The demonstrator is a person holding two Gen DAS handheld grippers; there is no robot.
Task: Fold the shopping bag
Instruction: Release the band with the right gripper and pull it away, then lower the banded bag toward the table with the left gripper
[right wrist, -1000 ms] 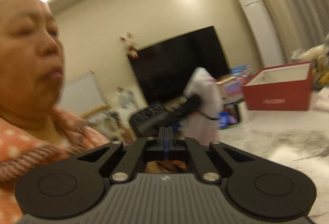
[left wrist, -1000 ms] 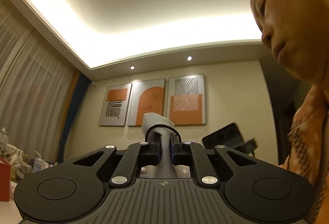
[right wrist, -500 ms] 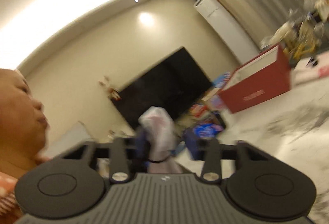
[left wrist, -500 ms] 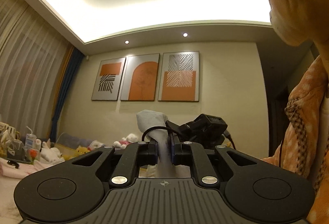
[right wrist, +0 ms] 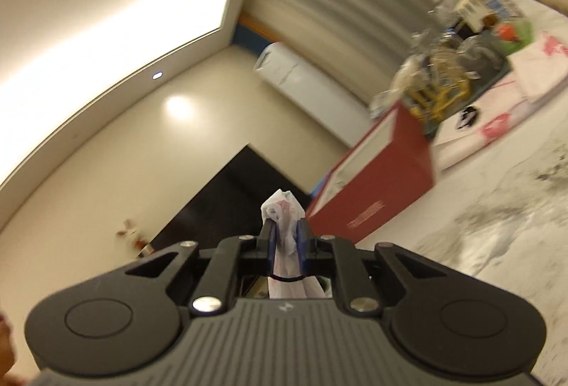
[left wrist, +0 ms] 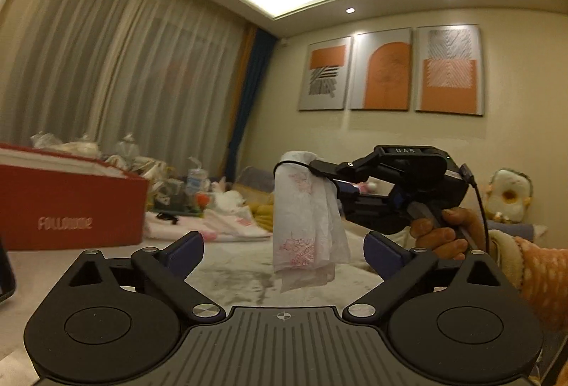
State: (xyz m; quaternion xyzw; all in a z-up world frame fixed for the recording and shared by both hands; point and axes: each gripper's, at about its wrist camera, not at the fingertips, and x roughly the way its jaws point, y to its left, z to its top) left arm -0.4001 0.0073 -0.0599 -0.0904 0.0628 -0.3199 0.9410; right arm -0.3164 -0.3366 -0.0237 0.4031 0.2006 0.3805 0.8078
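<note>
Fingers, left gripper (left wrist: pixel 283 249): blue pads spread wide and opening, nothing between them, nothing touched.
Fingers, right gripper (right wrist: pixel 285 237): closing, clamped on the shopping bag (left wrist: pixel 307 219); blue pads pinch the plastic near its top.
Bag look: thin white translucent plastic, crumpled, pink-red print, bunched into a narrow bundle; a thin black band rings it near the top.
Bag place: hangs down from the right fingers in the air, ahead of the left fingers and centred between them, apart from both pads; lower edge loose above the pale marbled table (left wrist: pixel 227 276).
Bag, right wrist view: a small tuft pokes out past the fingertips, the rest runs back between the fingers.
Right hand (left wrist: pixel 438 233): wraps the gripper handle, orange patterned sleeve behind.
Beyond left finger: red box (left wrist: pixel 67 208) on the table.
</note>
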